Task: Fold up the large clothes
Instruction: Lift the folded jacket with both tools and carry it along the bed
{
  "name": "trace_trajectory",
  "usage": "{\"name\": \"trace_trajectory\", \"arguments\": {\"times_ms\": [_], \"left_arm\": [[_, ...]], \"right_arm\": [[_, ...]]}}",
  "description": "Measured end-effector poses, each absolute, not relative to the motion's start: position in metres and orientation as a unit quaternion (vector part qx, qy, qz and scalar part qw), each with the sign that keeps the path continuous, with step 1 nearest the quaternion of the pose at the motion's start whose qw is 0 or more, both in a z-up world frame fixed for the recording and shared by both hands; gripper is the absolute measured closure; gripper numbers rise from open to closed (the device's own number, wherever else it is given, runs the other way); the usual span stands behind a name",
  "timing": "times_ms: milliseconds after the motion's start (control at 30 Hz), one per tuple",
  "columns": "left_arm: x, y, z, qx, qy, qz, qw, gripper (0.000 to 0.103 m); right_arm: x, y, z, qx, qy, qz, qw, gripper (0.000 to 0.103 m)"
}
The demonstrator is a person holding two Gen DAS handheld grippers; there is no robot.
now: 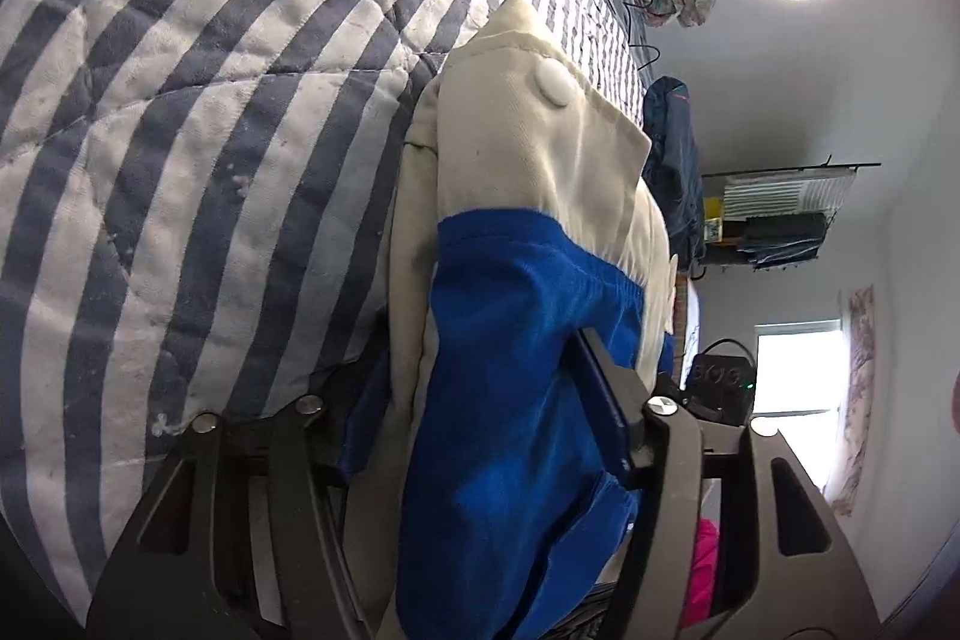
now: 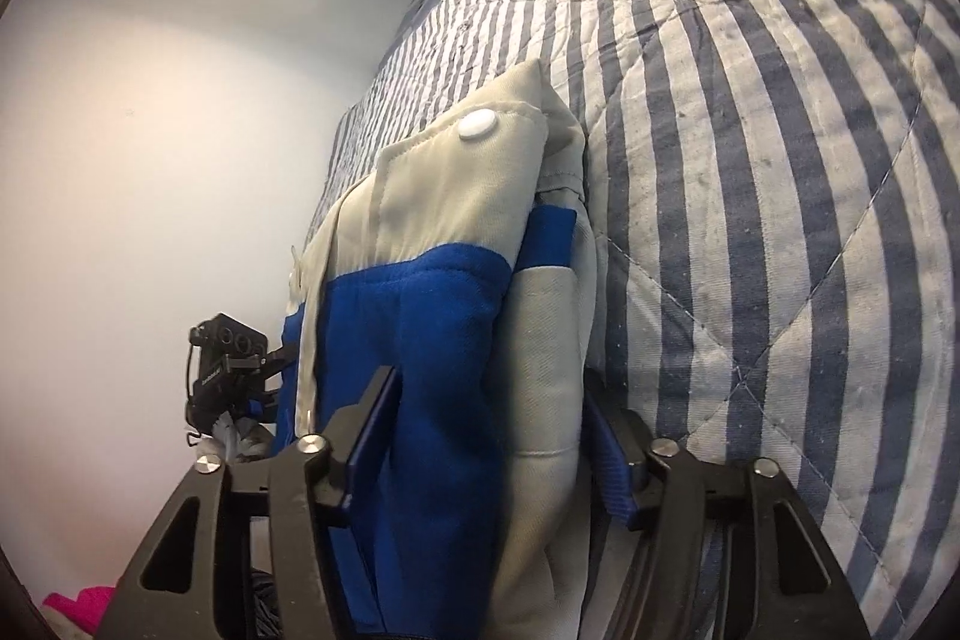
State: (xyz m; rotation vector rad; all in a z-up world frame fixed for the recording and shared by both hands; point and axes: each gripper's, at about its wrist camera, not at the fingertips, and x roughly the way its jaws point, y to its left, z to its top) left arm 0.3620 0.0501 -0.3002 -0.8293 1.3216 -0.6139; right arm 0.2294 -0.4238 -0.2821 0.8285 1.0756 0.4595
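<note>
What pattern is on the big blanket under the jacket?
Dark blue and white stripes cover the quilt; the right wrist view shows it best.

Matt cream-and-blue cloth jacket [image 1: 528, 232] on a quilted, pilled striped bedcover [image 1: 180, 130]

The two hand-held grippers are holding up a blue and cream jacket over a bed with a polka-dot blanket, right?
Not quite. The blanket is striped in dark blue and white, not polka-dotted; both wrist views show it. The rest holds: the left hand-held gripper and the right hand-held gripper each grip the blue and cream jacket over the bed.
</note>
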Motion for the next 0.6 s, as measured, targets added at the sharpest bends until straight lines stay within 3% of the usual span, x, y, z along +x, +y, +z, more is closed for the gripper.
{"name": "trace_trajectory", "arguments": {"times_ms": [200, 267, 333, 433, 533, 600], "left_arm": [[0.364, 0.043, -0.296, -0.349, 0.584, -0.281, 0.677, 0.046], [0.364, 0.040, -0.293, -0.345, 0.583, -0.280, 0.680, 0.054], [0.364, 0.039, -0.291, -0.342, 0.584, -0.278, 0.681, 0.055], [0.365, 0.033, -0.290, -0.328, 0.587, -0.265, 0.691, 0.052], [0.366, 0.024, -0.289, -0.323, 0.585, -0.252, 0.700, 0.049], [0.366, 0.016, -0.282, -0.294, 0.585, -0.245, 0.715, 0.050]], "right_arm": [[0.222, -0.419, -0.277, 0.368, 0.496, 0.198, 0.761, 0.040], [0.224, -0.412, -0.274, 0.360, 0.502, 0.198, 0.761, 0.047], [0.223, -0.410, -0.269, 0.349, 0.501, 0.206, 0.764, 0.053], [0.222, -0.412, -0.270, 0.351, 0.499, 0.211, 0.764, 0.053], [0.223, -0.410, -0.276, 0.364, 0.500, 0.204, 0.759, 0.044], [0.223, -0.405, -0.272, 0.346, 0.502, 0.196, 0.768, 0.047]]}}
